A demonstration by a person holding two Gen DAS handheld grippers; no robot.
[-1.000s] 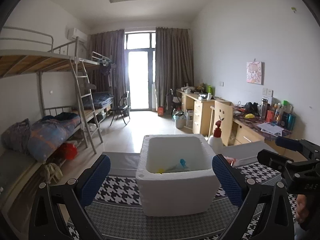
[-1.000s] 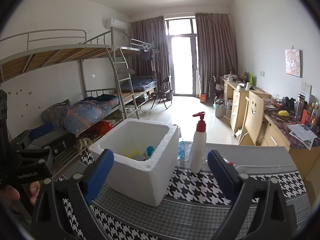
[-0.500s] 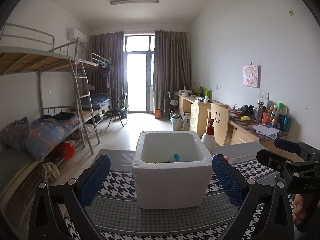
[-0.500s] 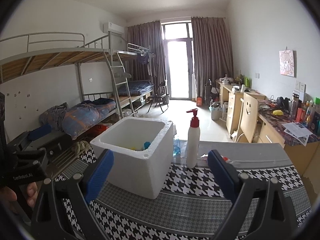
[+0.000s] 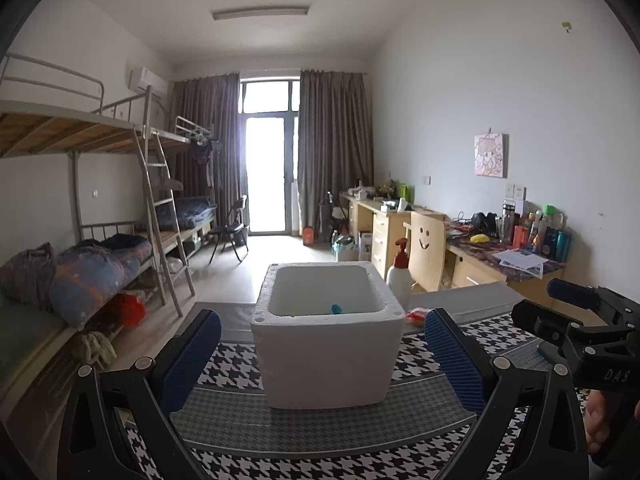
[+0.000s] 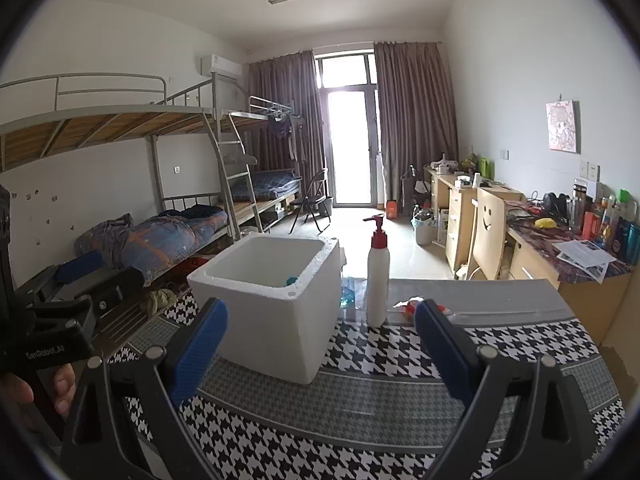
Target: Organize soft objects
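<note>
Dormitory room, metal bunk beds (image 5: 100, 184), row of desks (image 6: 500, 216), curtained balcony door (image 5: 268, 172)

Left claw (image 5: 322, 350) and right claw (image 6: 320, 342) gape, empty.

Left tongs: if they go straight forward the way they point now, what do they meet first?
Most likely the near wall of the white foam box, which sits centred between the open left tongs on the houndstooth cloth. Nothing shows in between, though depth is uncertain.

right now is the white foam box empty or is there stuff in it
Not empty. The foam box stands open-topped, and a small blue item shows just above its near rim. What else lies inside is hidden by the walls.
</note>
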